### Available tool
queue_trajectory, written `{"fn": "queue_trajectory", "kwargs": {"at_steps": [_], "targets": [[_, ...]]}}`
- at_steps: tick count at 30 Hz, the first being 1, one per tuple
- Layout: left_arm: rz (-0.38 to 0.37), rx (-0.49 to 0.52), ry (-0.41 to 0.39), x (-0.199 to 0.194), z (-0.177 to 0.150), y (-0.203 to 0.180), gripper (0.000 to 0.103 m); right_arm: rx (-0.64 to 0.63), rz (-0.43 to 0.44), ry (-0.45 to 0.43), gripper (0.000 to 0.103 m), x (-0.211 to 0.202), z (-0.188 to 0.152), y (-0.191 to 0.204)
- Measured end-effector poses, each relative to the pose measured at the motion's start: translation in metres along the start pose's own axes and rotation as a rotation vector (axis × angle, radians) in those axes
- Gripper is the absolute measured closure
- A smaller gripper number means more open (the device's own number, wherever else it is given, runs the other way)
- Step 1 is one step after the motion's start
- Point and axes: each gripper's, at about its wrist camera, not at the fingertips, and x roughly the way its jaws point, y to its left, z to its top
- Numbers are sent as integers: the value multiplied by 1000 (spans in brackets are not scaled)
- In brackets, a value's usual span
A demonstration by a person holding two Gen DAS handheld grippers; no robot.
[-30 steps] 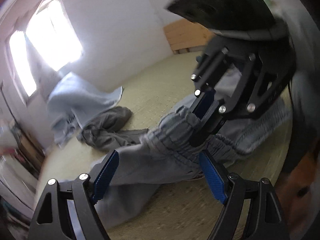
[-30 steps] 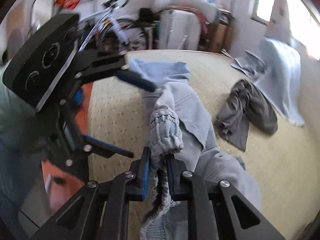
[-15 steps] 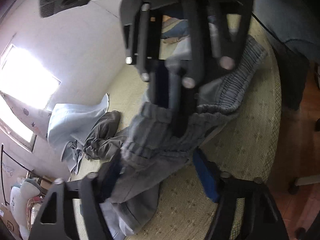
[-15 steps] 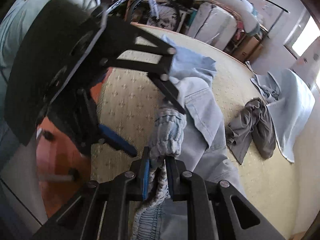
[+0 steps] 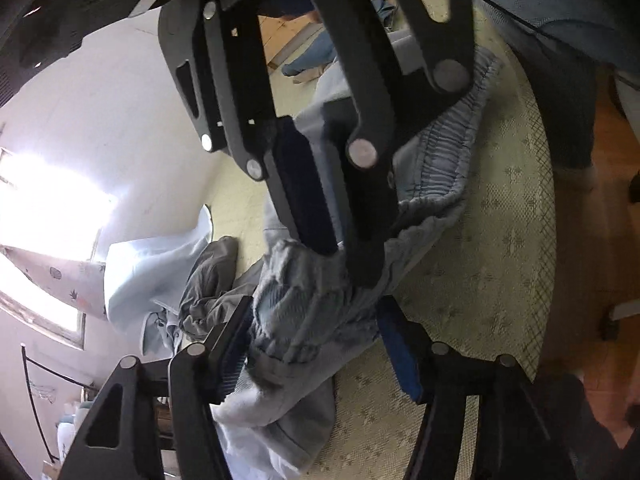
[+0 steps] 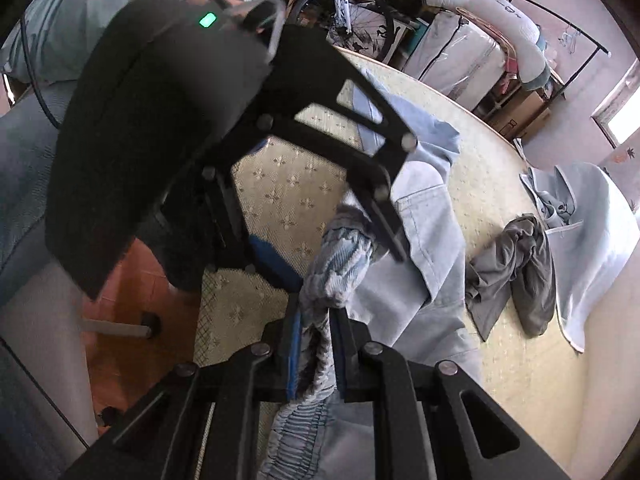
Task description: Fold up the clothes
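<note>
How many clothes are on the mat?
3 that I can tell: light blue elastic-waist trousers in the grippers, a crumpled grey garment beside them, and a pale blue garment by the wall. More may be hidden.

From the left wrist, the right gripper (image 5: 340, 252) fills the upper picture and blocks most of the trousers' (image 5: 312, 308) waistband; its body runs off the top edge. Can't tell whether the left gripper's (image 5: 316, 344) far pad presses the cloth. The window (image 5: 44, 204) is blown out white. From the right wrist, the left gripper (image 6: 340, 240) is smeared with blur and covers the mat (image 6: 288, 188) behind it. The trouser legs vanish off the bottom edge. Shelf clutter (image 6: 496, 60) is too small to read.
</note>
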Motion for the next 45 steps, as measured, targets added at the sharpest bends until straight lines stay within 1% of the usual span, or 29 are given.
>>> {"fn": "queue_trajectory", "kwargs": {"at_steps": [2,4,5,6,7,8,9,11,13,15,16,17,19,22,25,27,32,36,40,41,45], "targets": [[-7,-43,1,2,0,4,51,16,-13,0,90,1,-3,0],[-11,-90,6,4,-1,9,66,50,-28,-12,89,-1,-7,-2],[-2,-102,17,6,-2,10,79,72,-39,-19,88,-5,-10,-4],[7,-114,27,7,-3,12,81,94,-49,-26,89,-9,-14,-6],[13,-129,37,9,-4,13,81,117,-60,-34,88,-12,-18,-8],[3,-154,39,9,-4,15,82,153,-77,-46,88,-20,-24,-11],[2,-184,40,8,-3,19,83,188,-93,-58,86,-27,-31,-13],[-2,-244,40,5,-3,26,84,269,-138,-85,78,-46,-48,-18],[-2,-321,33,0,-4,36,85,354,-199,-113,57,-67,-67,-20],[14,-404,11,-9,-12,48,85,428,-280,-133,45,-89,-90,-18],[22,-448,-2,-16,-15,54,85,463,-323,-128,40,-97,-99,-16],[31,-506,-24,-29,-15,56,86,508,-371,-116,39,-107,-113,-12],[50,-610,-60,-40,-18,73,86,551,-404,-98,33,-120,-132,-3],[62,-770,-113,-51,-27,103,86,608,-429,-40,30,-128,-161,11],[63,-887,-146,-57,-33,129,87,633,-432,7,30,-123,-177,25],[64,-933,-162,-59,-35,143,87,598,-430,41,30,-116,-177,42],[52,-1001,-200,-69,-32,180,88,426,-466,106,30,-94,-164,81],[36,-1018,-215,-73,-22,199,88,292,-505,144,30,-75,-162,102],[16,-1023,-220,-76,-12,212,88,202,-559,126,30,-60,-157,112],[11,-1022,-221,-77,-10,214,88,171,-584,120,30,-56,-156,114],[7,-1019,-216,-78,-5,220,88,107,-648,104,30,-38,-155,111]]}}
